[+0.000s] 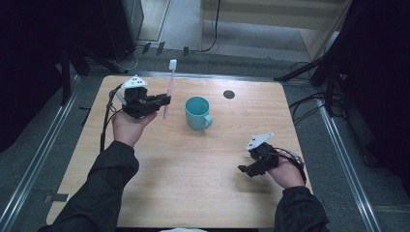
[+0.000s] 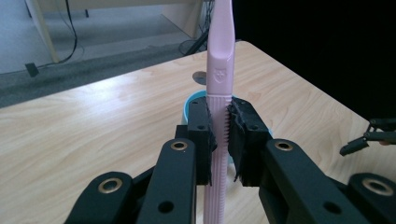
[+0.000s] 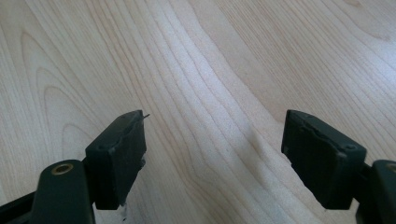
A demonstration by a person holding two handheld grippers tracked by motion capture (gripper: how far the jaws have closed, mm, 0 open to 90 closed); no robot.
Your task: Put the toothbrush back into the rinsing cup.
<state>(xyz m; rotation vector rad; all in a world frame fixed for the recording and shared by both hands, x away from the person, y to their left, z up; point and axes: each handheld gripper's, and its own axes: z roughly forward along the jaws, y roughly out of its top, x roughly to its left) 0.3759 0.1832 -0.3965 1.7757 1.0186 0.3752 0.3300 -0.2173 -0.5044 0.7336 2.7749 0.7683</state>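
On the counter, cup as landmark:
Cup (image 1: 197,112): teal mug, upright on the wooden counter (image 1: 193,169), handle turned toward the person's side and slightly right; in the left gripper view its rim (image 2: 192,100) shows just behind the jaws.
Toothbrush (image 1: 168,89): pink handle, white head at the far end; held off the counter just left of the cup, close to upright with the head tipped away from the person. In the left gripper view the handle (image 2: 218,70) rises between the jaws, its ribbed lower part running down past them.
Left claw (image 1: 165,100): clenched on the toothbrush; both pads press the ribbed handle from either side. It sits left of the cup, near it but not touching, raised above the counter in the person's left hand (image 1: 128,126).
Right claw (image 1: 245,169): released, jaws standing wide apart with nothing between them; in the right gripper view (image 3: 212,154) bare wood grain lies beyond the two pads. It is well apart from the cup, toward the person and to the right, low over the counter in the right hand (image 1: 285,174).
Dark disc (image 1: 229,94): small round mark in the counter, beyond the cup and to its right.
Sleeves (image 1: 104,193): dark, entering from the near edge.
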